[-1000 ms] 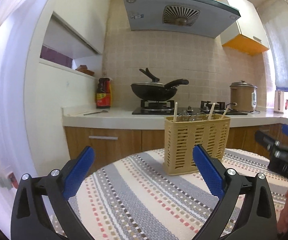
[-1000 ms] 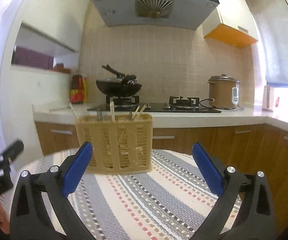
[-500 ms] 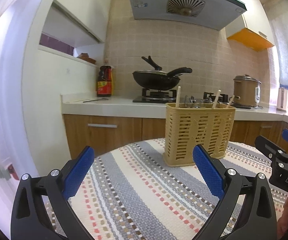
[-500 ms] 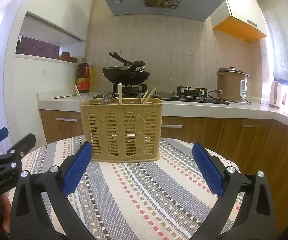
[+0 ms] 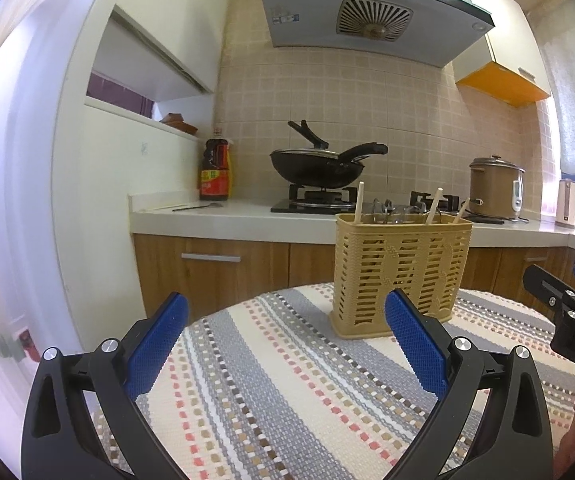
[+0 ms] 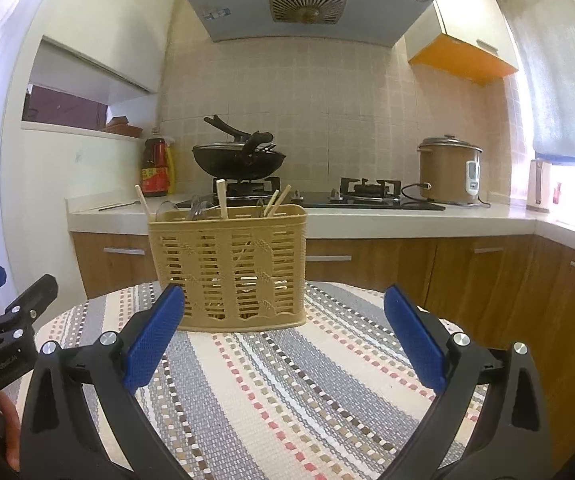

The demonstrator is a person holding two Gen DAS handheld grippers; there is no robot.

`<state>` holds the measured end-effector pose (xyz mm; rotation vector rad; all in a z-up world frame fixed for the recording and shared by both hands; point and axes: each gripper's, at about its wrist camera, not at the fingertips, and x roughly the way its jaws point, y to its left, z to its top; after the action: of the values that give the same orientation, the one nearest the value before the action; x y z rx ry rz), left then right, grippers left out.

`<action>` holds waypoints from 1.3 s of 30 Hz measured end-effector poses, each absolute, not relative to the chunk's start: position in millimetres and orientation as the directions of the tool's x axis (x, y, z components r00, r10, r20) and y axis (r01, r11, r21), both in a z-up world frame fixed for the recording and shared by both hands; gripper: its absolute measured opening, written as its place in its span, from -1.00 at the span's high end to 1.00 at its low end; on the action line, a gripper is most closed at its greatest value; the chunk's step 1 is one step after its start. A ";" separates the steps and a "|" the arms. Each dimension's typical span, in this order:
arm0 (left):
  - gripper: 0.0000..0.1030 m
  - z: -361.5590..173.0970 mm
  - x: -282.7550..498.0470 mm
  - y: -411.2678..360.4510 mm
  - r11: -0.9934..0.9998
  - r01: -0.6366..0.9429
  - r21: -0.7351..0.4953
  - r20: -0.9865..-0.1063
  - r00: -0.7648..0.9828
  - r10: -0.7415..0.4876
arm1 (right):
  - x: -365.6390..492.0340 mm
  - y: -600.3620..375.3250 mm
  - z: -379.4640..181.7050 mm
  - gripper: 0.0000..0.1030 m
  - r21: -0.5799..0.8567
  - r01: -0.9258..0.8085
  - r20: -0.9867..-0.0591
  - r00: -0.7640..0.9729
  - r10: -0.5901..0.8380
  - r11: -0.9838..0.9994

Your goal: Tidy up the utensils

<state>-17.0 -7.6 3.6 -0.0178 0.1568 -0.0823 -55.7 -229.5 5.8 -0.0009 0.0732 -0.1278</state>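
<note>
A tan slotted utensil holder [image 5: 401,274] stands upright on a round table with a striped cloth [image 5: 287,380]; it also shows in the right wrist view [image 6: 227,266]. Wooden chopsticks [image 6: 222,199] and clear spoons [image 5: 381,210] stick out of its top. My left gripper [image 5: 285,344] is open and empty, low over the cloth, short of the holder. My right gripper [image 6: 283,344] is open and empty, facing the holder. Each gripper shows at the edge of the other's view: the right one [image 5: 567,304], the left one [image 6: 3,316].
Behind the table runs a kitchen counter [image 6: 367,220] with a black wok on the stove [image 6: 239,160], a sauce bottle [image 6: 155,168] and a brown rice cooker [image 6: 449,170]. Wooden cabinets [image 5: 215,268] sit below, a range hood [image 5: 371,12] above.
Both grippers have tilted up and settled a little nearer the holder, which now sits higher and steadier in both views. Both stay open and empty.
</note>
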 end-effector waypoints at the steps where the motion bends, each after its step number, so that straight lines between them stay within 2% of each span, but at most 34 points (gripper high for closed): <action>1: -0.85 3.6 -16.8 -8.0 0.997 0.079 -0.022 -0.156 0.984 -0.082 | -55.2 -230.3 5.7 -0.85 -0.003 0.129 -0.075 0.989 -0.129 0.992; 39: -0.85 0.5 -14.9 -13.2 0.998 0.062 0.013 -0.177 0.982 -0.059 | -53.9 -228.6 3.9 -0.85 -0.024 0.135 -0.085 0.987 -0.137 0.991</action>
<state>-14.9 -13.2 0.5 0.0183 0.1772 -0.0612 -53.9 -228.6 3.9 -0.0186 0.0871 -0.1364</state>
